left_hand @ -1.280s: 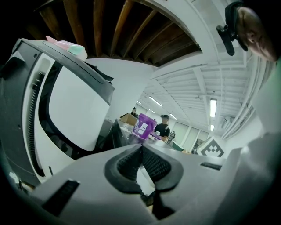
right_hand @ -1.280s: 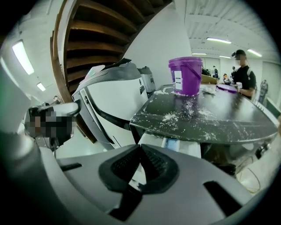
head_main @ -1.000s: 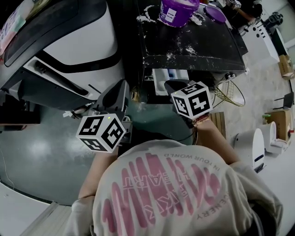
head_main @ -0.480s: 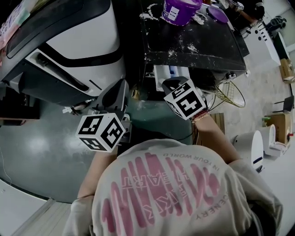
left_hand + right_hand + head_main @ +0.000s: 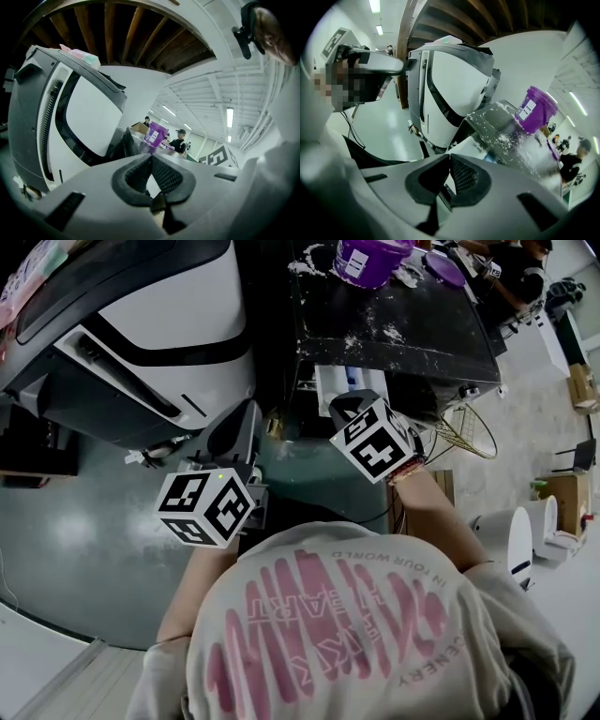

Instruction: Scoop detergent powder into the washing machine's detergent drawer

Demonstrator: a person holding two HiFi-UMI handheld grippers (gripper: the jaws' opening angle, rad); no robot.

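Observation:
The detergent drawer (image 5: 335,387) stands pulled out, white with a blue insert, at the front of the dark washing machine top (image 5: 394,324), which is strewn with white powder. A purple detergent tub (image 5: 367,261) stands at the back of that top; it also shows in the right gripper view (image 5: 536,110) and the left gripper view (image 5: 156,133). My right gripper (image 5: 351,406) hangs just in front of the drawer (image 5: 469,144), shut with nothing between its jaws (image 5: 449,157). My left gripper (image 5: 231,430) is lower left over the floor, shut and empty (image 5: 151,157).
A big white and black machine (image 5: 141,315) fills the left. The tub's purple lid (image 5: 439,266) lies on the top beside the tub. A wire rack (image 5: 464,432) and a white appliance (image 5: 511,535) stand on the floor at right. People are at the far back.
My right gripper has shifted a little left and forward toward the drawer, and its cube has turned. The left gripper has stayed put.

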